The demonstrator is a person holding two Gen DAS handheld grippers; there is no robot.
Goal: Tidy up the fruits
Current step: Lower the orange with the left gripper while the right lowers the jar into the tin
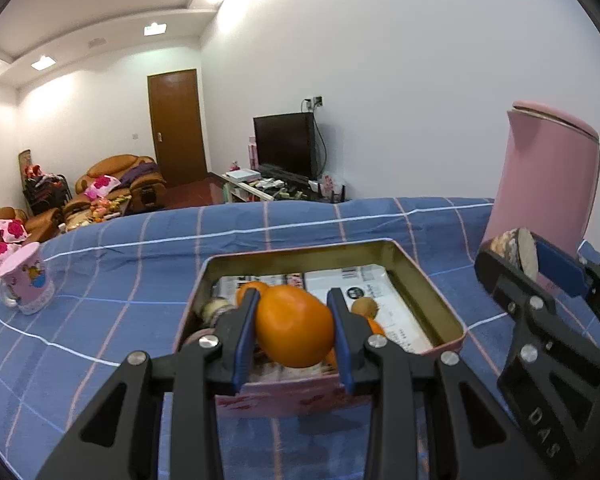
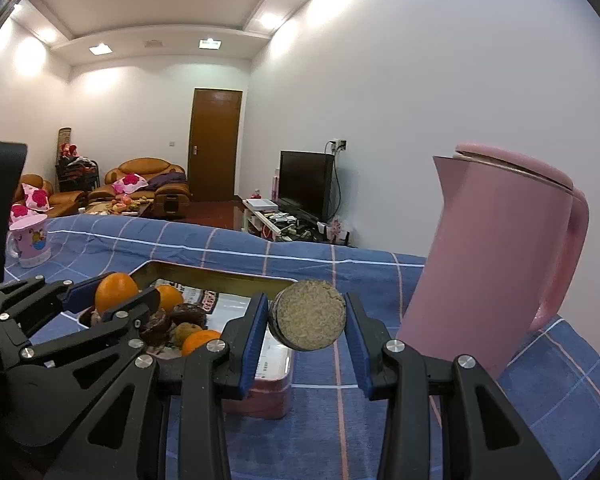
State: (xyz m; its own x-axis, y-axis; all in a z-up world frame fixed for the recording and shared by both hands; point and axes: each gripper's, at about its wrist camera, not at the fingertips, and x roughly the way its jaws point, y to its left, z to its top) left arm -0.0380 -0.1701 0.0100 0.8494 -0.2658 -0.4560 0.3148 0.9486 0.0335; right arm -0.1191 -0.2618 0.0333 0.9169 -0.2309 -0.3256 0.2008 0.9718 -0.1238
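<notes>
My left gripper [image 1: 294, 330] is shut on an orange [image 1: 294, 326] and holds it over the near end of an open pink tin [image 1: 428, 280] on the blue checked cloth. The tin holds another orange [image 1: 246, 290], a small brown fruit [image 1: 365, 307] and other round pieces on paper. My right gripper [image 2: 307, 322] is shut on a round, flat, brown-grey disc [image 2: 308, 314], held above the cloth to the right of the tin [image 2: 278, 396]. In the right wrist view the left gripper [image 2: 112, 300] with its orange [image 2: 115, 291] shows over the tin. The right gripper [image 1: 516, 254] also shows in the left wrist view.
A tall pink kettle [image 2: 496, 260] stands on the cloth at the right, close to my right gripper; it also shows in the left wrist view [image 1: 548, 176]. A pink cup [image 1: 26, 280] stands at the far left. Sofas, a door and a television lie beyond the table.
</notes>
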